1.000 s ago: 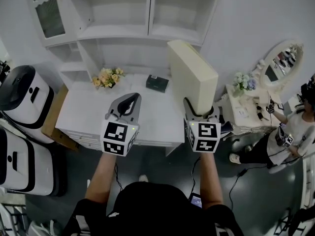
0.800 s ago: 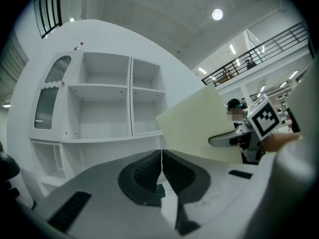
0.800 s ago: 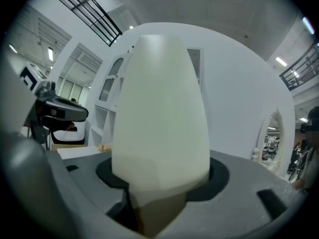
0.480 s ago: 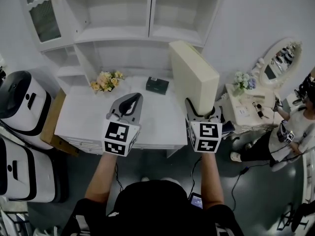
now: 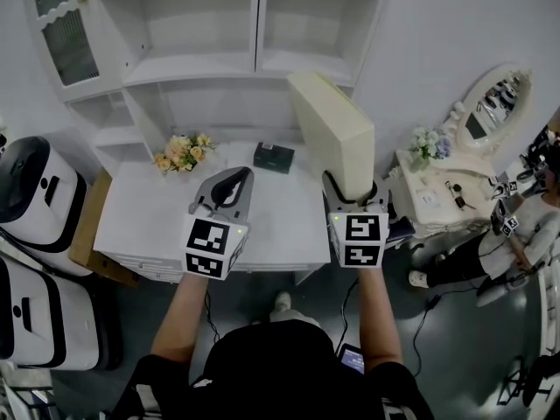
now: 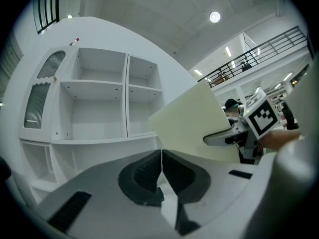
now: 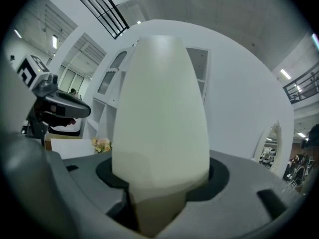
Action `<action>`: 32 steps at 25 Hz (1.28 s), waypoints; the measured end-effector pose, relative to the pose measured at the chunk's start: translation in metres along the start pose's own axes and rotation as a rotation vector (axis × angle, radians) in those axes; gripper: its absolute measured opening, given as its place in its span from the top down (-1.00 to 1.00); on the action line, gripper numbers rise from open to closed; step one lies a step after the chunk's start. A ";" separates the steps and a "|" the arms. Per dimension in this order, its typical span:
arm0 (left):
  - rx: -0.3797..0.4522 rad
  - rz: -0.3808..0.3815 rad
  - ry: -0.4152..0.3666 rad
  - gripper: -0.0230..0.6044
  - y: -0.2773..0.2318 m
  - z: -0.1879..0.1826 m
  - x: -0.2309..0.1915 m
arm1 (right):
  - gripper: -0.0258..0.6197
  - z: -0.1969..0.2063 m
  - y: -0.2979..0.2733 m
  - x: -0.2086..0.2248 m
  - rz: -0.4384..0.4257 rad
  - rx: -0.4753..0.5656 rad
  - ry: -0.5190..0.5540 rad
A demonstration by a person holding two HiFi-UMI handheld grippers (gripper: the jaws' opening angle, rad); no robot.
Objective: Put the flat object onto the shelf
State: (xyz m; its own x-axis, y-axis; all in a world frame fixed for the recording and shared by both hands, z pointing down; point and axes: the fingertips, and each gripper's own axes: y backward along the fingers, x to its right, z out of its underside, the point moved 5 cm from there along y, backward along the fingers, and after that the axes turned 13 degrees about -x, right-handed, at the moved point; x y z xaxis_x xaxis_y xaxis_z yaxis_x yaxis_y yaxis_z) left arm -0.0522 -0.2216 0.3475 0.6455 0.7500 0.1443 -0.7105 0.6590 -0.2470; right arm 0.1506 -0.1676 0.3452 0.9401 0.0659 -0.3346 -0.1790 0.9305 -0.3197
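Right hand-held gripper (image 5: 352, 198) points level, clamping the cream flat object (image 5: 331, 129) upright; left hand-held gripper (image 5: 233, 177) level, jaws together, empty.

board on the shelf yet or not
Not on it. The board stands on edge, clamped in the right gripper, held out in front of the shelf, whose compartments are empty.

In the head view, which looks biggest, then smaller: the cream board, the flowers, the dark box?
1. cream board, though it is held nearer the camera.
2. flowers and dark box: about alike, no ranking.
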 end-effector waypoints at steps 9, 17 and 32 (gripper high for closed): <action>0.029 -0.021 -0.038 0.90 -0.025 -0.023 -0.006 | 0.05 -0.027 -0.018 0.021 0.043 -0.022 0.085; 0.038 -0.031 -0.067 0.90 -0.043 -0.045 -0.006 | 0.05 -0.047 -0.033 0.035 0.071 -0.033 0.167; 0.056 -0.025 -0.083 0.90 -0.061 -0.086 -0.014 | 0.05 -0.101 -0.047 0.048 0.123 -0.015 0.301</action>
State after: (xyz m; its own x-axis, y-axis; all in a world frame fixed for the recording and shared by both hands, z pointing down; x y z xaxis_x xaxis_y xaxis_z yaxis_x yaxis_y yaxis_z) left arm 0.0066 -0.2769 0.2785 0.6395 0.7337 0.2297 -0.7102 0.6782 -0.1889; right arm 0.1753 -0.2443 0.2546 0.7834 0.0656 -0.6181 -0.2919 0.9168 -0.2727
